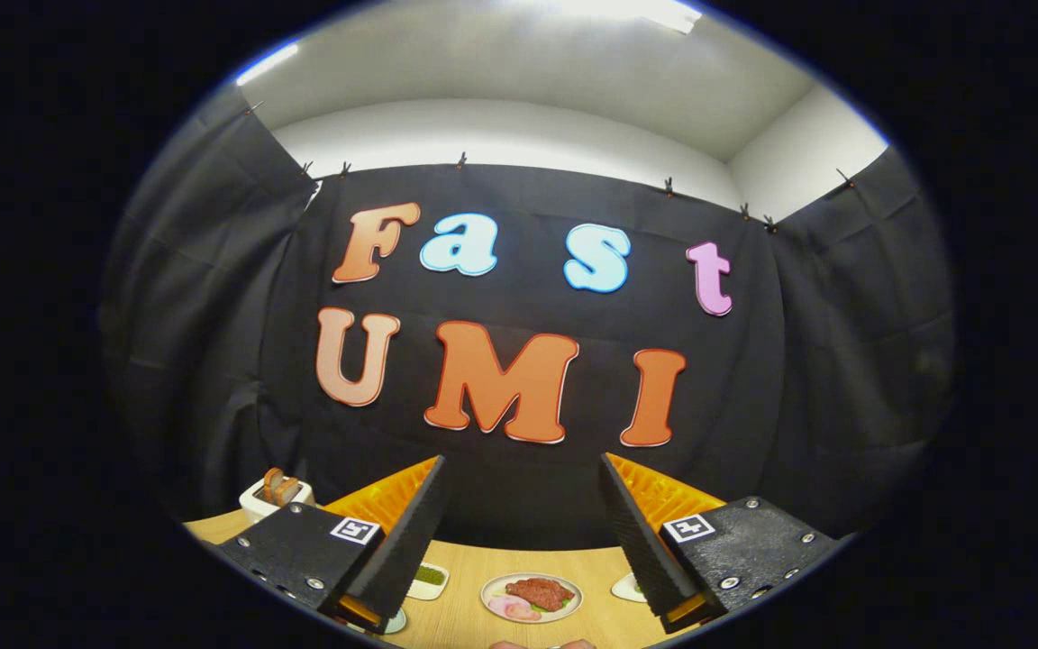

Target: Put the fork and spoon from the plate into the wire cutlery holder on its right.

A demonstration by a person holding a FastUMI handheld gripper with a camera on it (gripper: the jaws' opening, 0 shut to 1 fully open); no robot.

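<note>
gripper view: gripper [522,505] wide open, empty, high above plate of meat [532,597]

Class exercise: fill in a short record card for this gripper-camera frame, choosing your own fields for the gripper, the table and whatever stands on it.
gripper: open, fingers wide apart, nothing between them, raised above the table
table: light wood, below the fingers
plate of food: between the fingers, red and pink pieces on it
small dish: by the left finger, something green on it
toaster: white, beyond the left finger, slices sticking up
fork, spoon, wire holder: cannot be made out
</note>
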